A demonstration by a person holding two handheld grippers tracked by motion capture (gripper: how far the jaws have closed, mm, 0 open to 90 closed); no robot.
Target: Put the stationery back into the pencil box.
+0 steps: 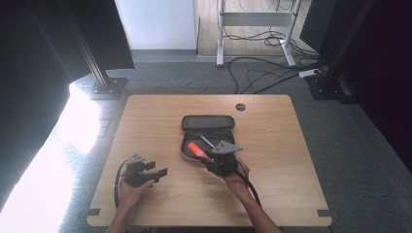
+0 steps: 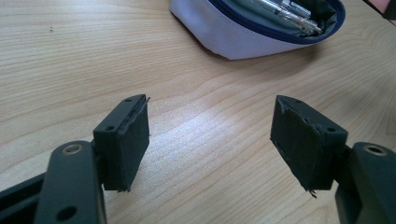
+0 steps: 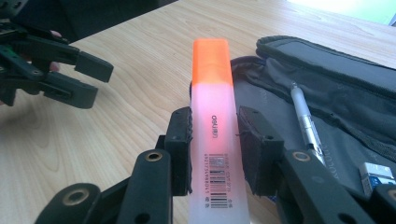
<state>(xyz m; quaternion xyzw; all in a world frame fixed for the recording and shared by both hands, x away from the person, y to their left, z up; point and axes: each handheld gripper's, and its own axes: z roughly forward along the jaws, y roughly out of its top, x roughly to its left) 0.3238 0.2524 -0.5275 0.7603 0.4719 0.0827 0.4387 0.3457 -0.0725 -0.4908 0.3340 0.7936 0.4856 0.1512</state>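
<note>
Your right gripper (image 3: 212, 151) pinches an orange highlighter (image 3: 212, 116) between its jaws. Both pads lie flat against the pen's sides, partway along the translucent barrel, above the barcode. The pen's long axis runs straight out along the jaws, with the orange cap end leading away from your hand and the barcode end trailing back toward the gripper body. In the high view the highlighter (image 1: 196, 148) lies over the near half of the open pencil case (image 1: 208, 122), its cap pointing up and to the left across the desk (image 1: 272, 160). Since the case sits directly under and just beyond the pen, it probably goes in or comes out along that same axis. Your left gripper (image 2: 210, 140) holds nothing: its jaws stand spread wide above bare wood. It sits well apart from the case, at the near left, so the right hand is the nearer one. A silver pen (image 3: 306, 122) lies inside the case, just beside the right jaw.
</note>
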